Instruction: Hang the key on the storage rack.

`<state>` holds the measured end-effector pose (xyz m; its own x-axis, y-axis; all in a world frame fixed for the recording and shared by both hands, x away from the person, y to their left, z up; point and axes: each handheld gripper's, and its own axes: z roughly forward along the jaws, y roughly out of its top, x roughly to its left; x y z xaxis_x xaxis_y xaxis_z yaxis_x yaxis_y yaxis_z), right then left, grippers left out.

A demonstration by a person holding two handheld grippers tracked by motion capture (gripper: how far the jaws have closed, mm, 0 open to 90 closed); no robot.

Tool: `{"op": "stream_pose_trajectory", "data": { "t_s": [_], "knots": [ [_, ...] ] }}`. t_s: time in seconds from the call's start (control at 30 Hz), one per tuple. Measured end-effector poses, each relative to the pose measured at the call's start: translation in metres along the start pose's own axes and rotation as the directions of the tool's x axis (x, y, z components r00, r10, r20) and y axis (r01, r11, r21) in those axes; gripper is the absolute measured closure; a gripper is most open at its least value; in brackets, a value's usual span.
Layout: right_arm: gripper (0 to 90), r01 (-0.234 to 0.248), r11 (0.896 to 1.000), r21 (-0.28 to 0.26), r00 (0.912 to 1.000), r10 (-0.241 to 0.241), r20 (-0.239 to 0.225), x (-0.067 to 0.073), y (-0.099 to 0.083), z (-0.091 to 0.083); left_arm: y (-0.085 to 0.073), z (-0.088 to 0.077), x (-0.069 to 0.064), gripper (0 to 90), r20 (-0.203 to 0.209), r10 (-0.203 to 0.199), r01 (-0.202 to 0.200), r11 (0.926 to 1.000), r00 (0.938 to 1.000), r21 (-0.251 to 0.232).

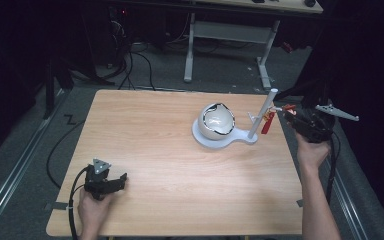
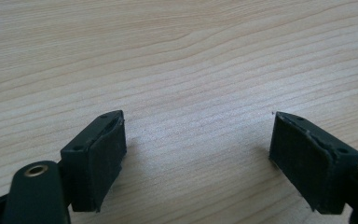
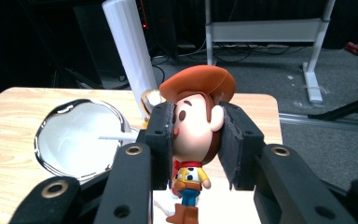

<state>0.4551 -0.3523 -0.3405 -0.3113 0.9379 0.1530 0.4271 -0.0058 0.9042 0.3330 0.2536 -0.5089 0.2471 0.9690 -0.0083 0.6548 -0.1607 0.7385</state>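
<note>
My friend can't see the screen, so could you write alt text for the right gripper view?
Two black jaws clamp the head of a small cowboy figurine with an orange hat. Behind it to the left stand a white bowl and a white post on a wooden table, with a dark room beyond.

Left hand [image 1: 93, 210] low at the near left corner of the tabletop [image 1: 170, 165], holding the left gripper [image 1: 121, 181]; jaws set wide apart, nothing between them, pads [image 2: 103, 158] close over the wood. Right forearm [image 1: 316, 200] reaches forward along the right edge, right hand [image 1: 312, 150] raised. Right gripper [image 3: 196, 140] jaws clamp a cowboy figure [image 3: 195, 126] by the head.
</note>
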Motion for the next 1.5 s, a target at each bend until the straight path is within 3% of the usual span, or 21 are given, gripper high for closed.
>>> {"op": "stream_pose_trajectory", "data": {
  "t_s": [0.13, 0.5, 0.63, 0.73, 1.03, 1.5],
  "knots": [
    [67.3, -0.008, 1.0, -0.005, 1.0, 0.008, 0.004, 0.0, -0.008, 0.001, 0.0, 0.0, 0.0, 19.0, 0.0, 0.0, 0.0, 1.0, 1.0, 0.0],
    [67.2, 0.03, 0.999, -0.02, 0.9985, -0.029, 0.046, 0.005, -0.025, 0.005, 0.0, 0.0, 0.0, 19.1, 0.0, 0.001, -0.001, 1.0, 1.0, 0.0],
    [67.2, 0.067, 0.998, -0.015, 0.9952, -0.065, 0.072, 0.009, -0.031, 0.007, 0.0, 0.0, 0.0, 19.1, 0.0, 0.001, -0.001, 1.0, 1.0, 0.0],
    [67.2, 0.059, 0.998, -0.018, 0.9963, -0.058, 0.064, 0.011, -0.035, 0.007, 0.0, 0.0, 0.0, 19.1, 0.0, 0.002, -0.002, 1.0, 1.0, 0.0],
    [67.2, 0.122, 0.992, 0.002, 0.9892, -0.122, 0.081, 0.029, -0.042, 0.011, 0.0, 0.0, -0.001, 19.2, 0.004, 0.006, -0.006, 1.0, 1.0, 0.0],
    [67.1, 0.07, 0.997, 0.032, 0.9962, -0.071, 0.051, 0.033, -0.054, 0.025, 0.0, 0.0, 0.0, 19.3, 0.006, 0.005, -0.005, 1.0, 1.0, -0.002]
  ]
}}
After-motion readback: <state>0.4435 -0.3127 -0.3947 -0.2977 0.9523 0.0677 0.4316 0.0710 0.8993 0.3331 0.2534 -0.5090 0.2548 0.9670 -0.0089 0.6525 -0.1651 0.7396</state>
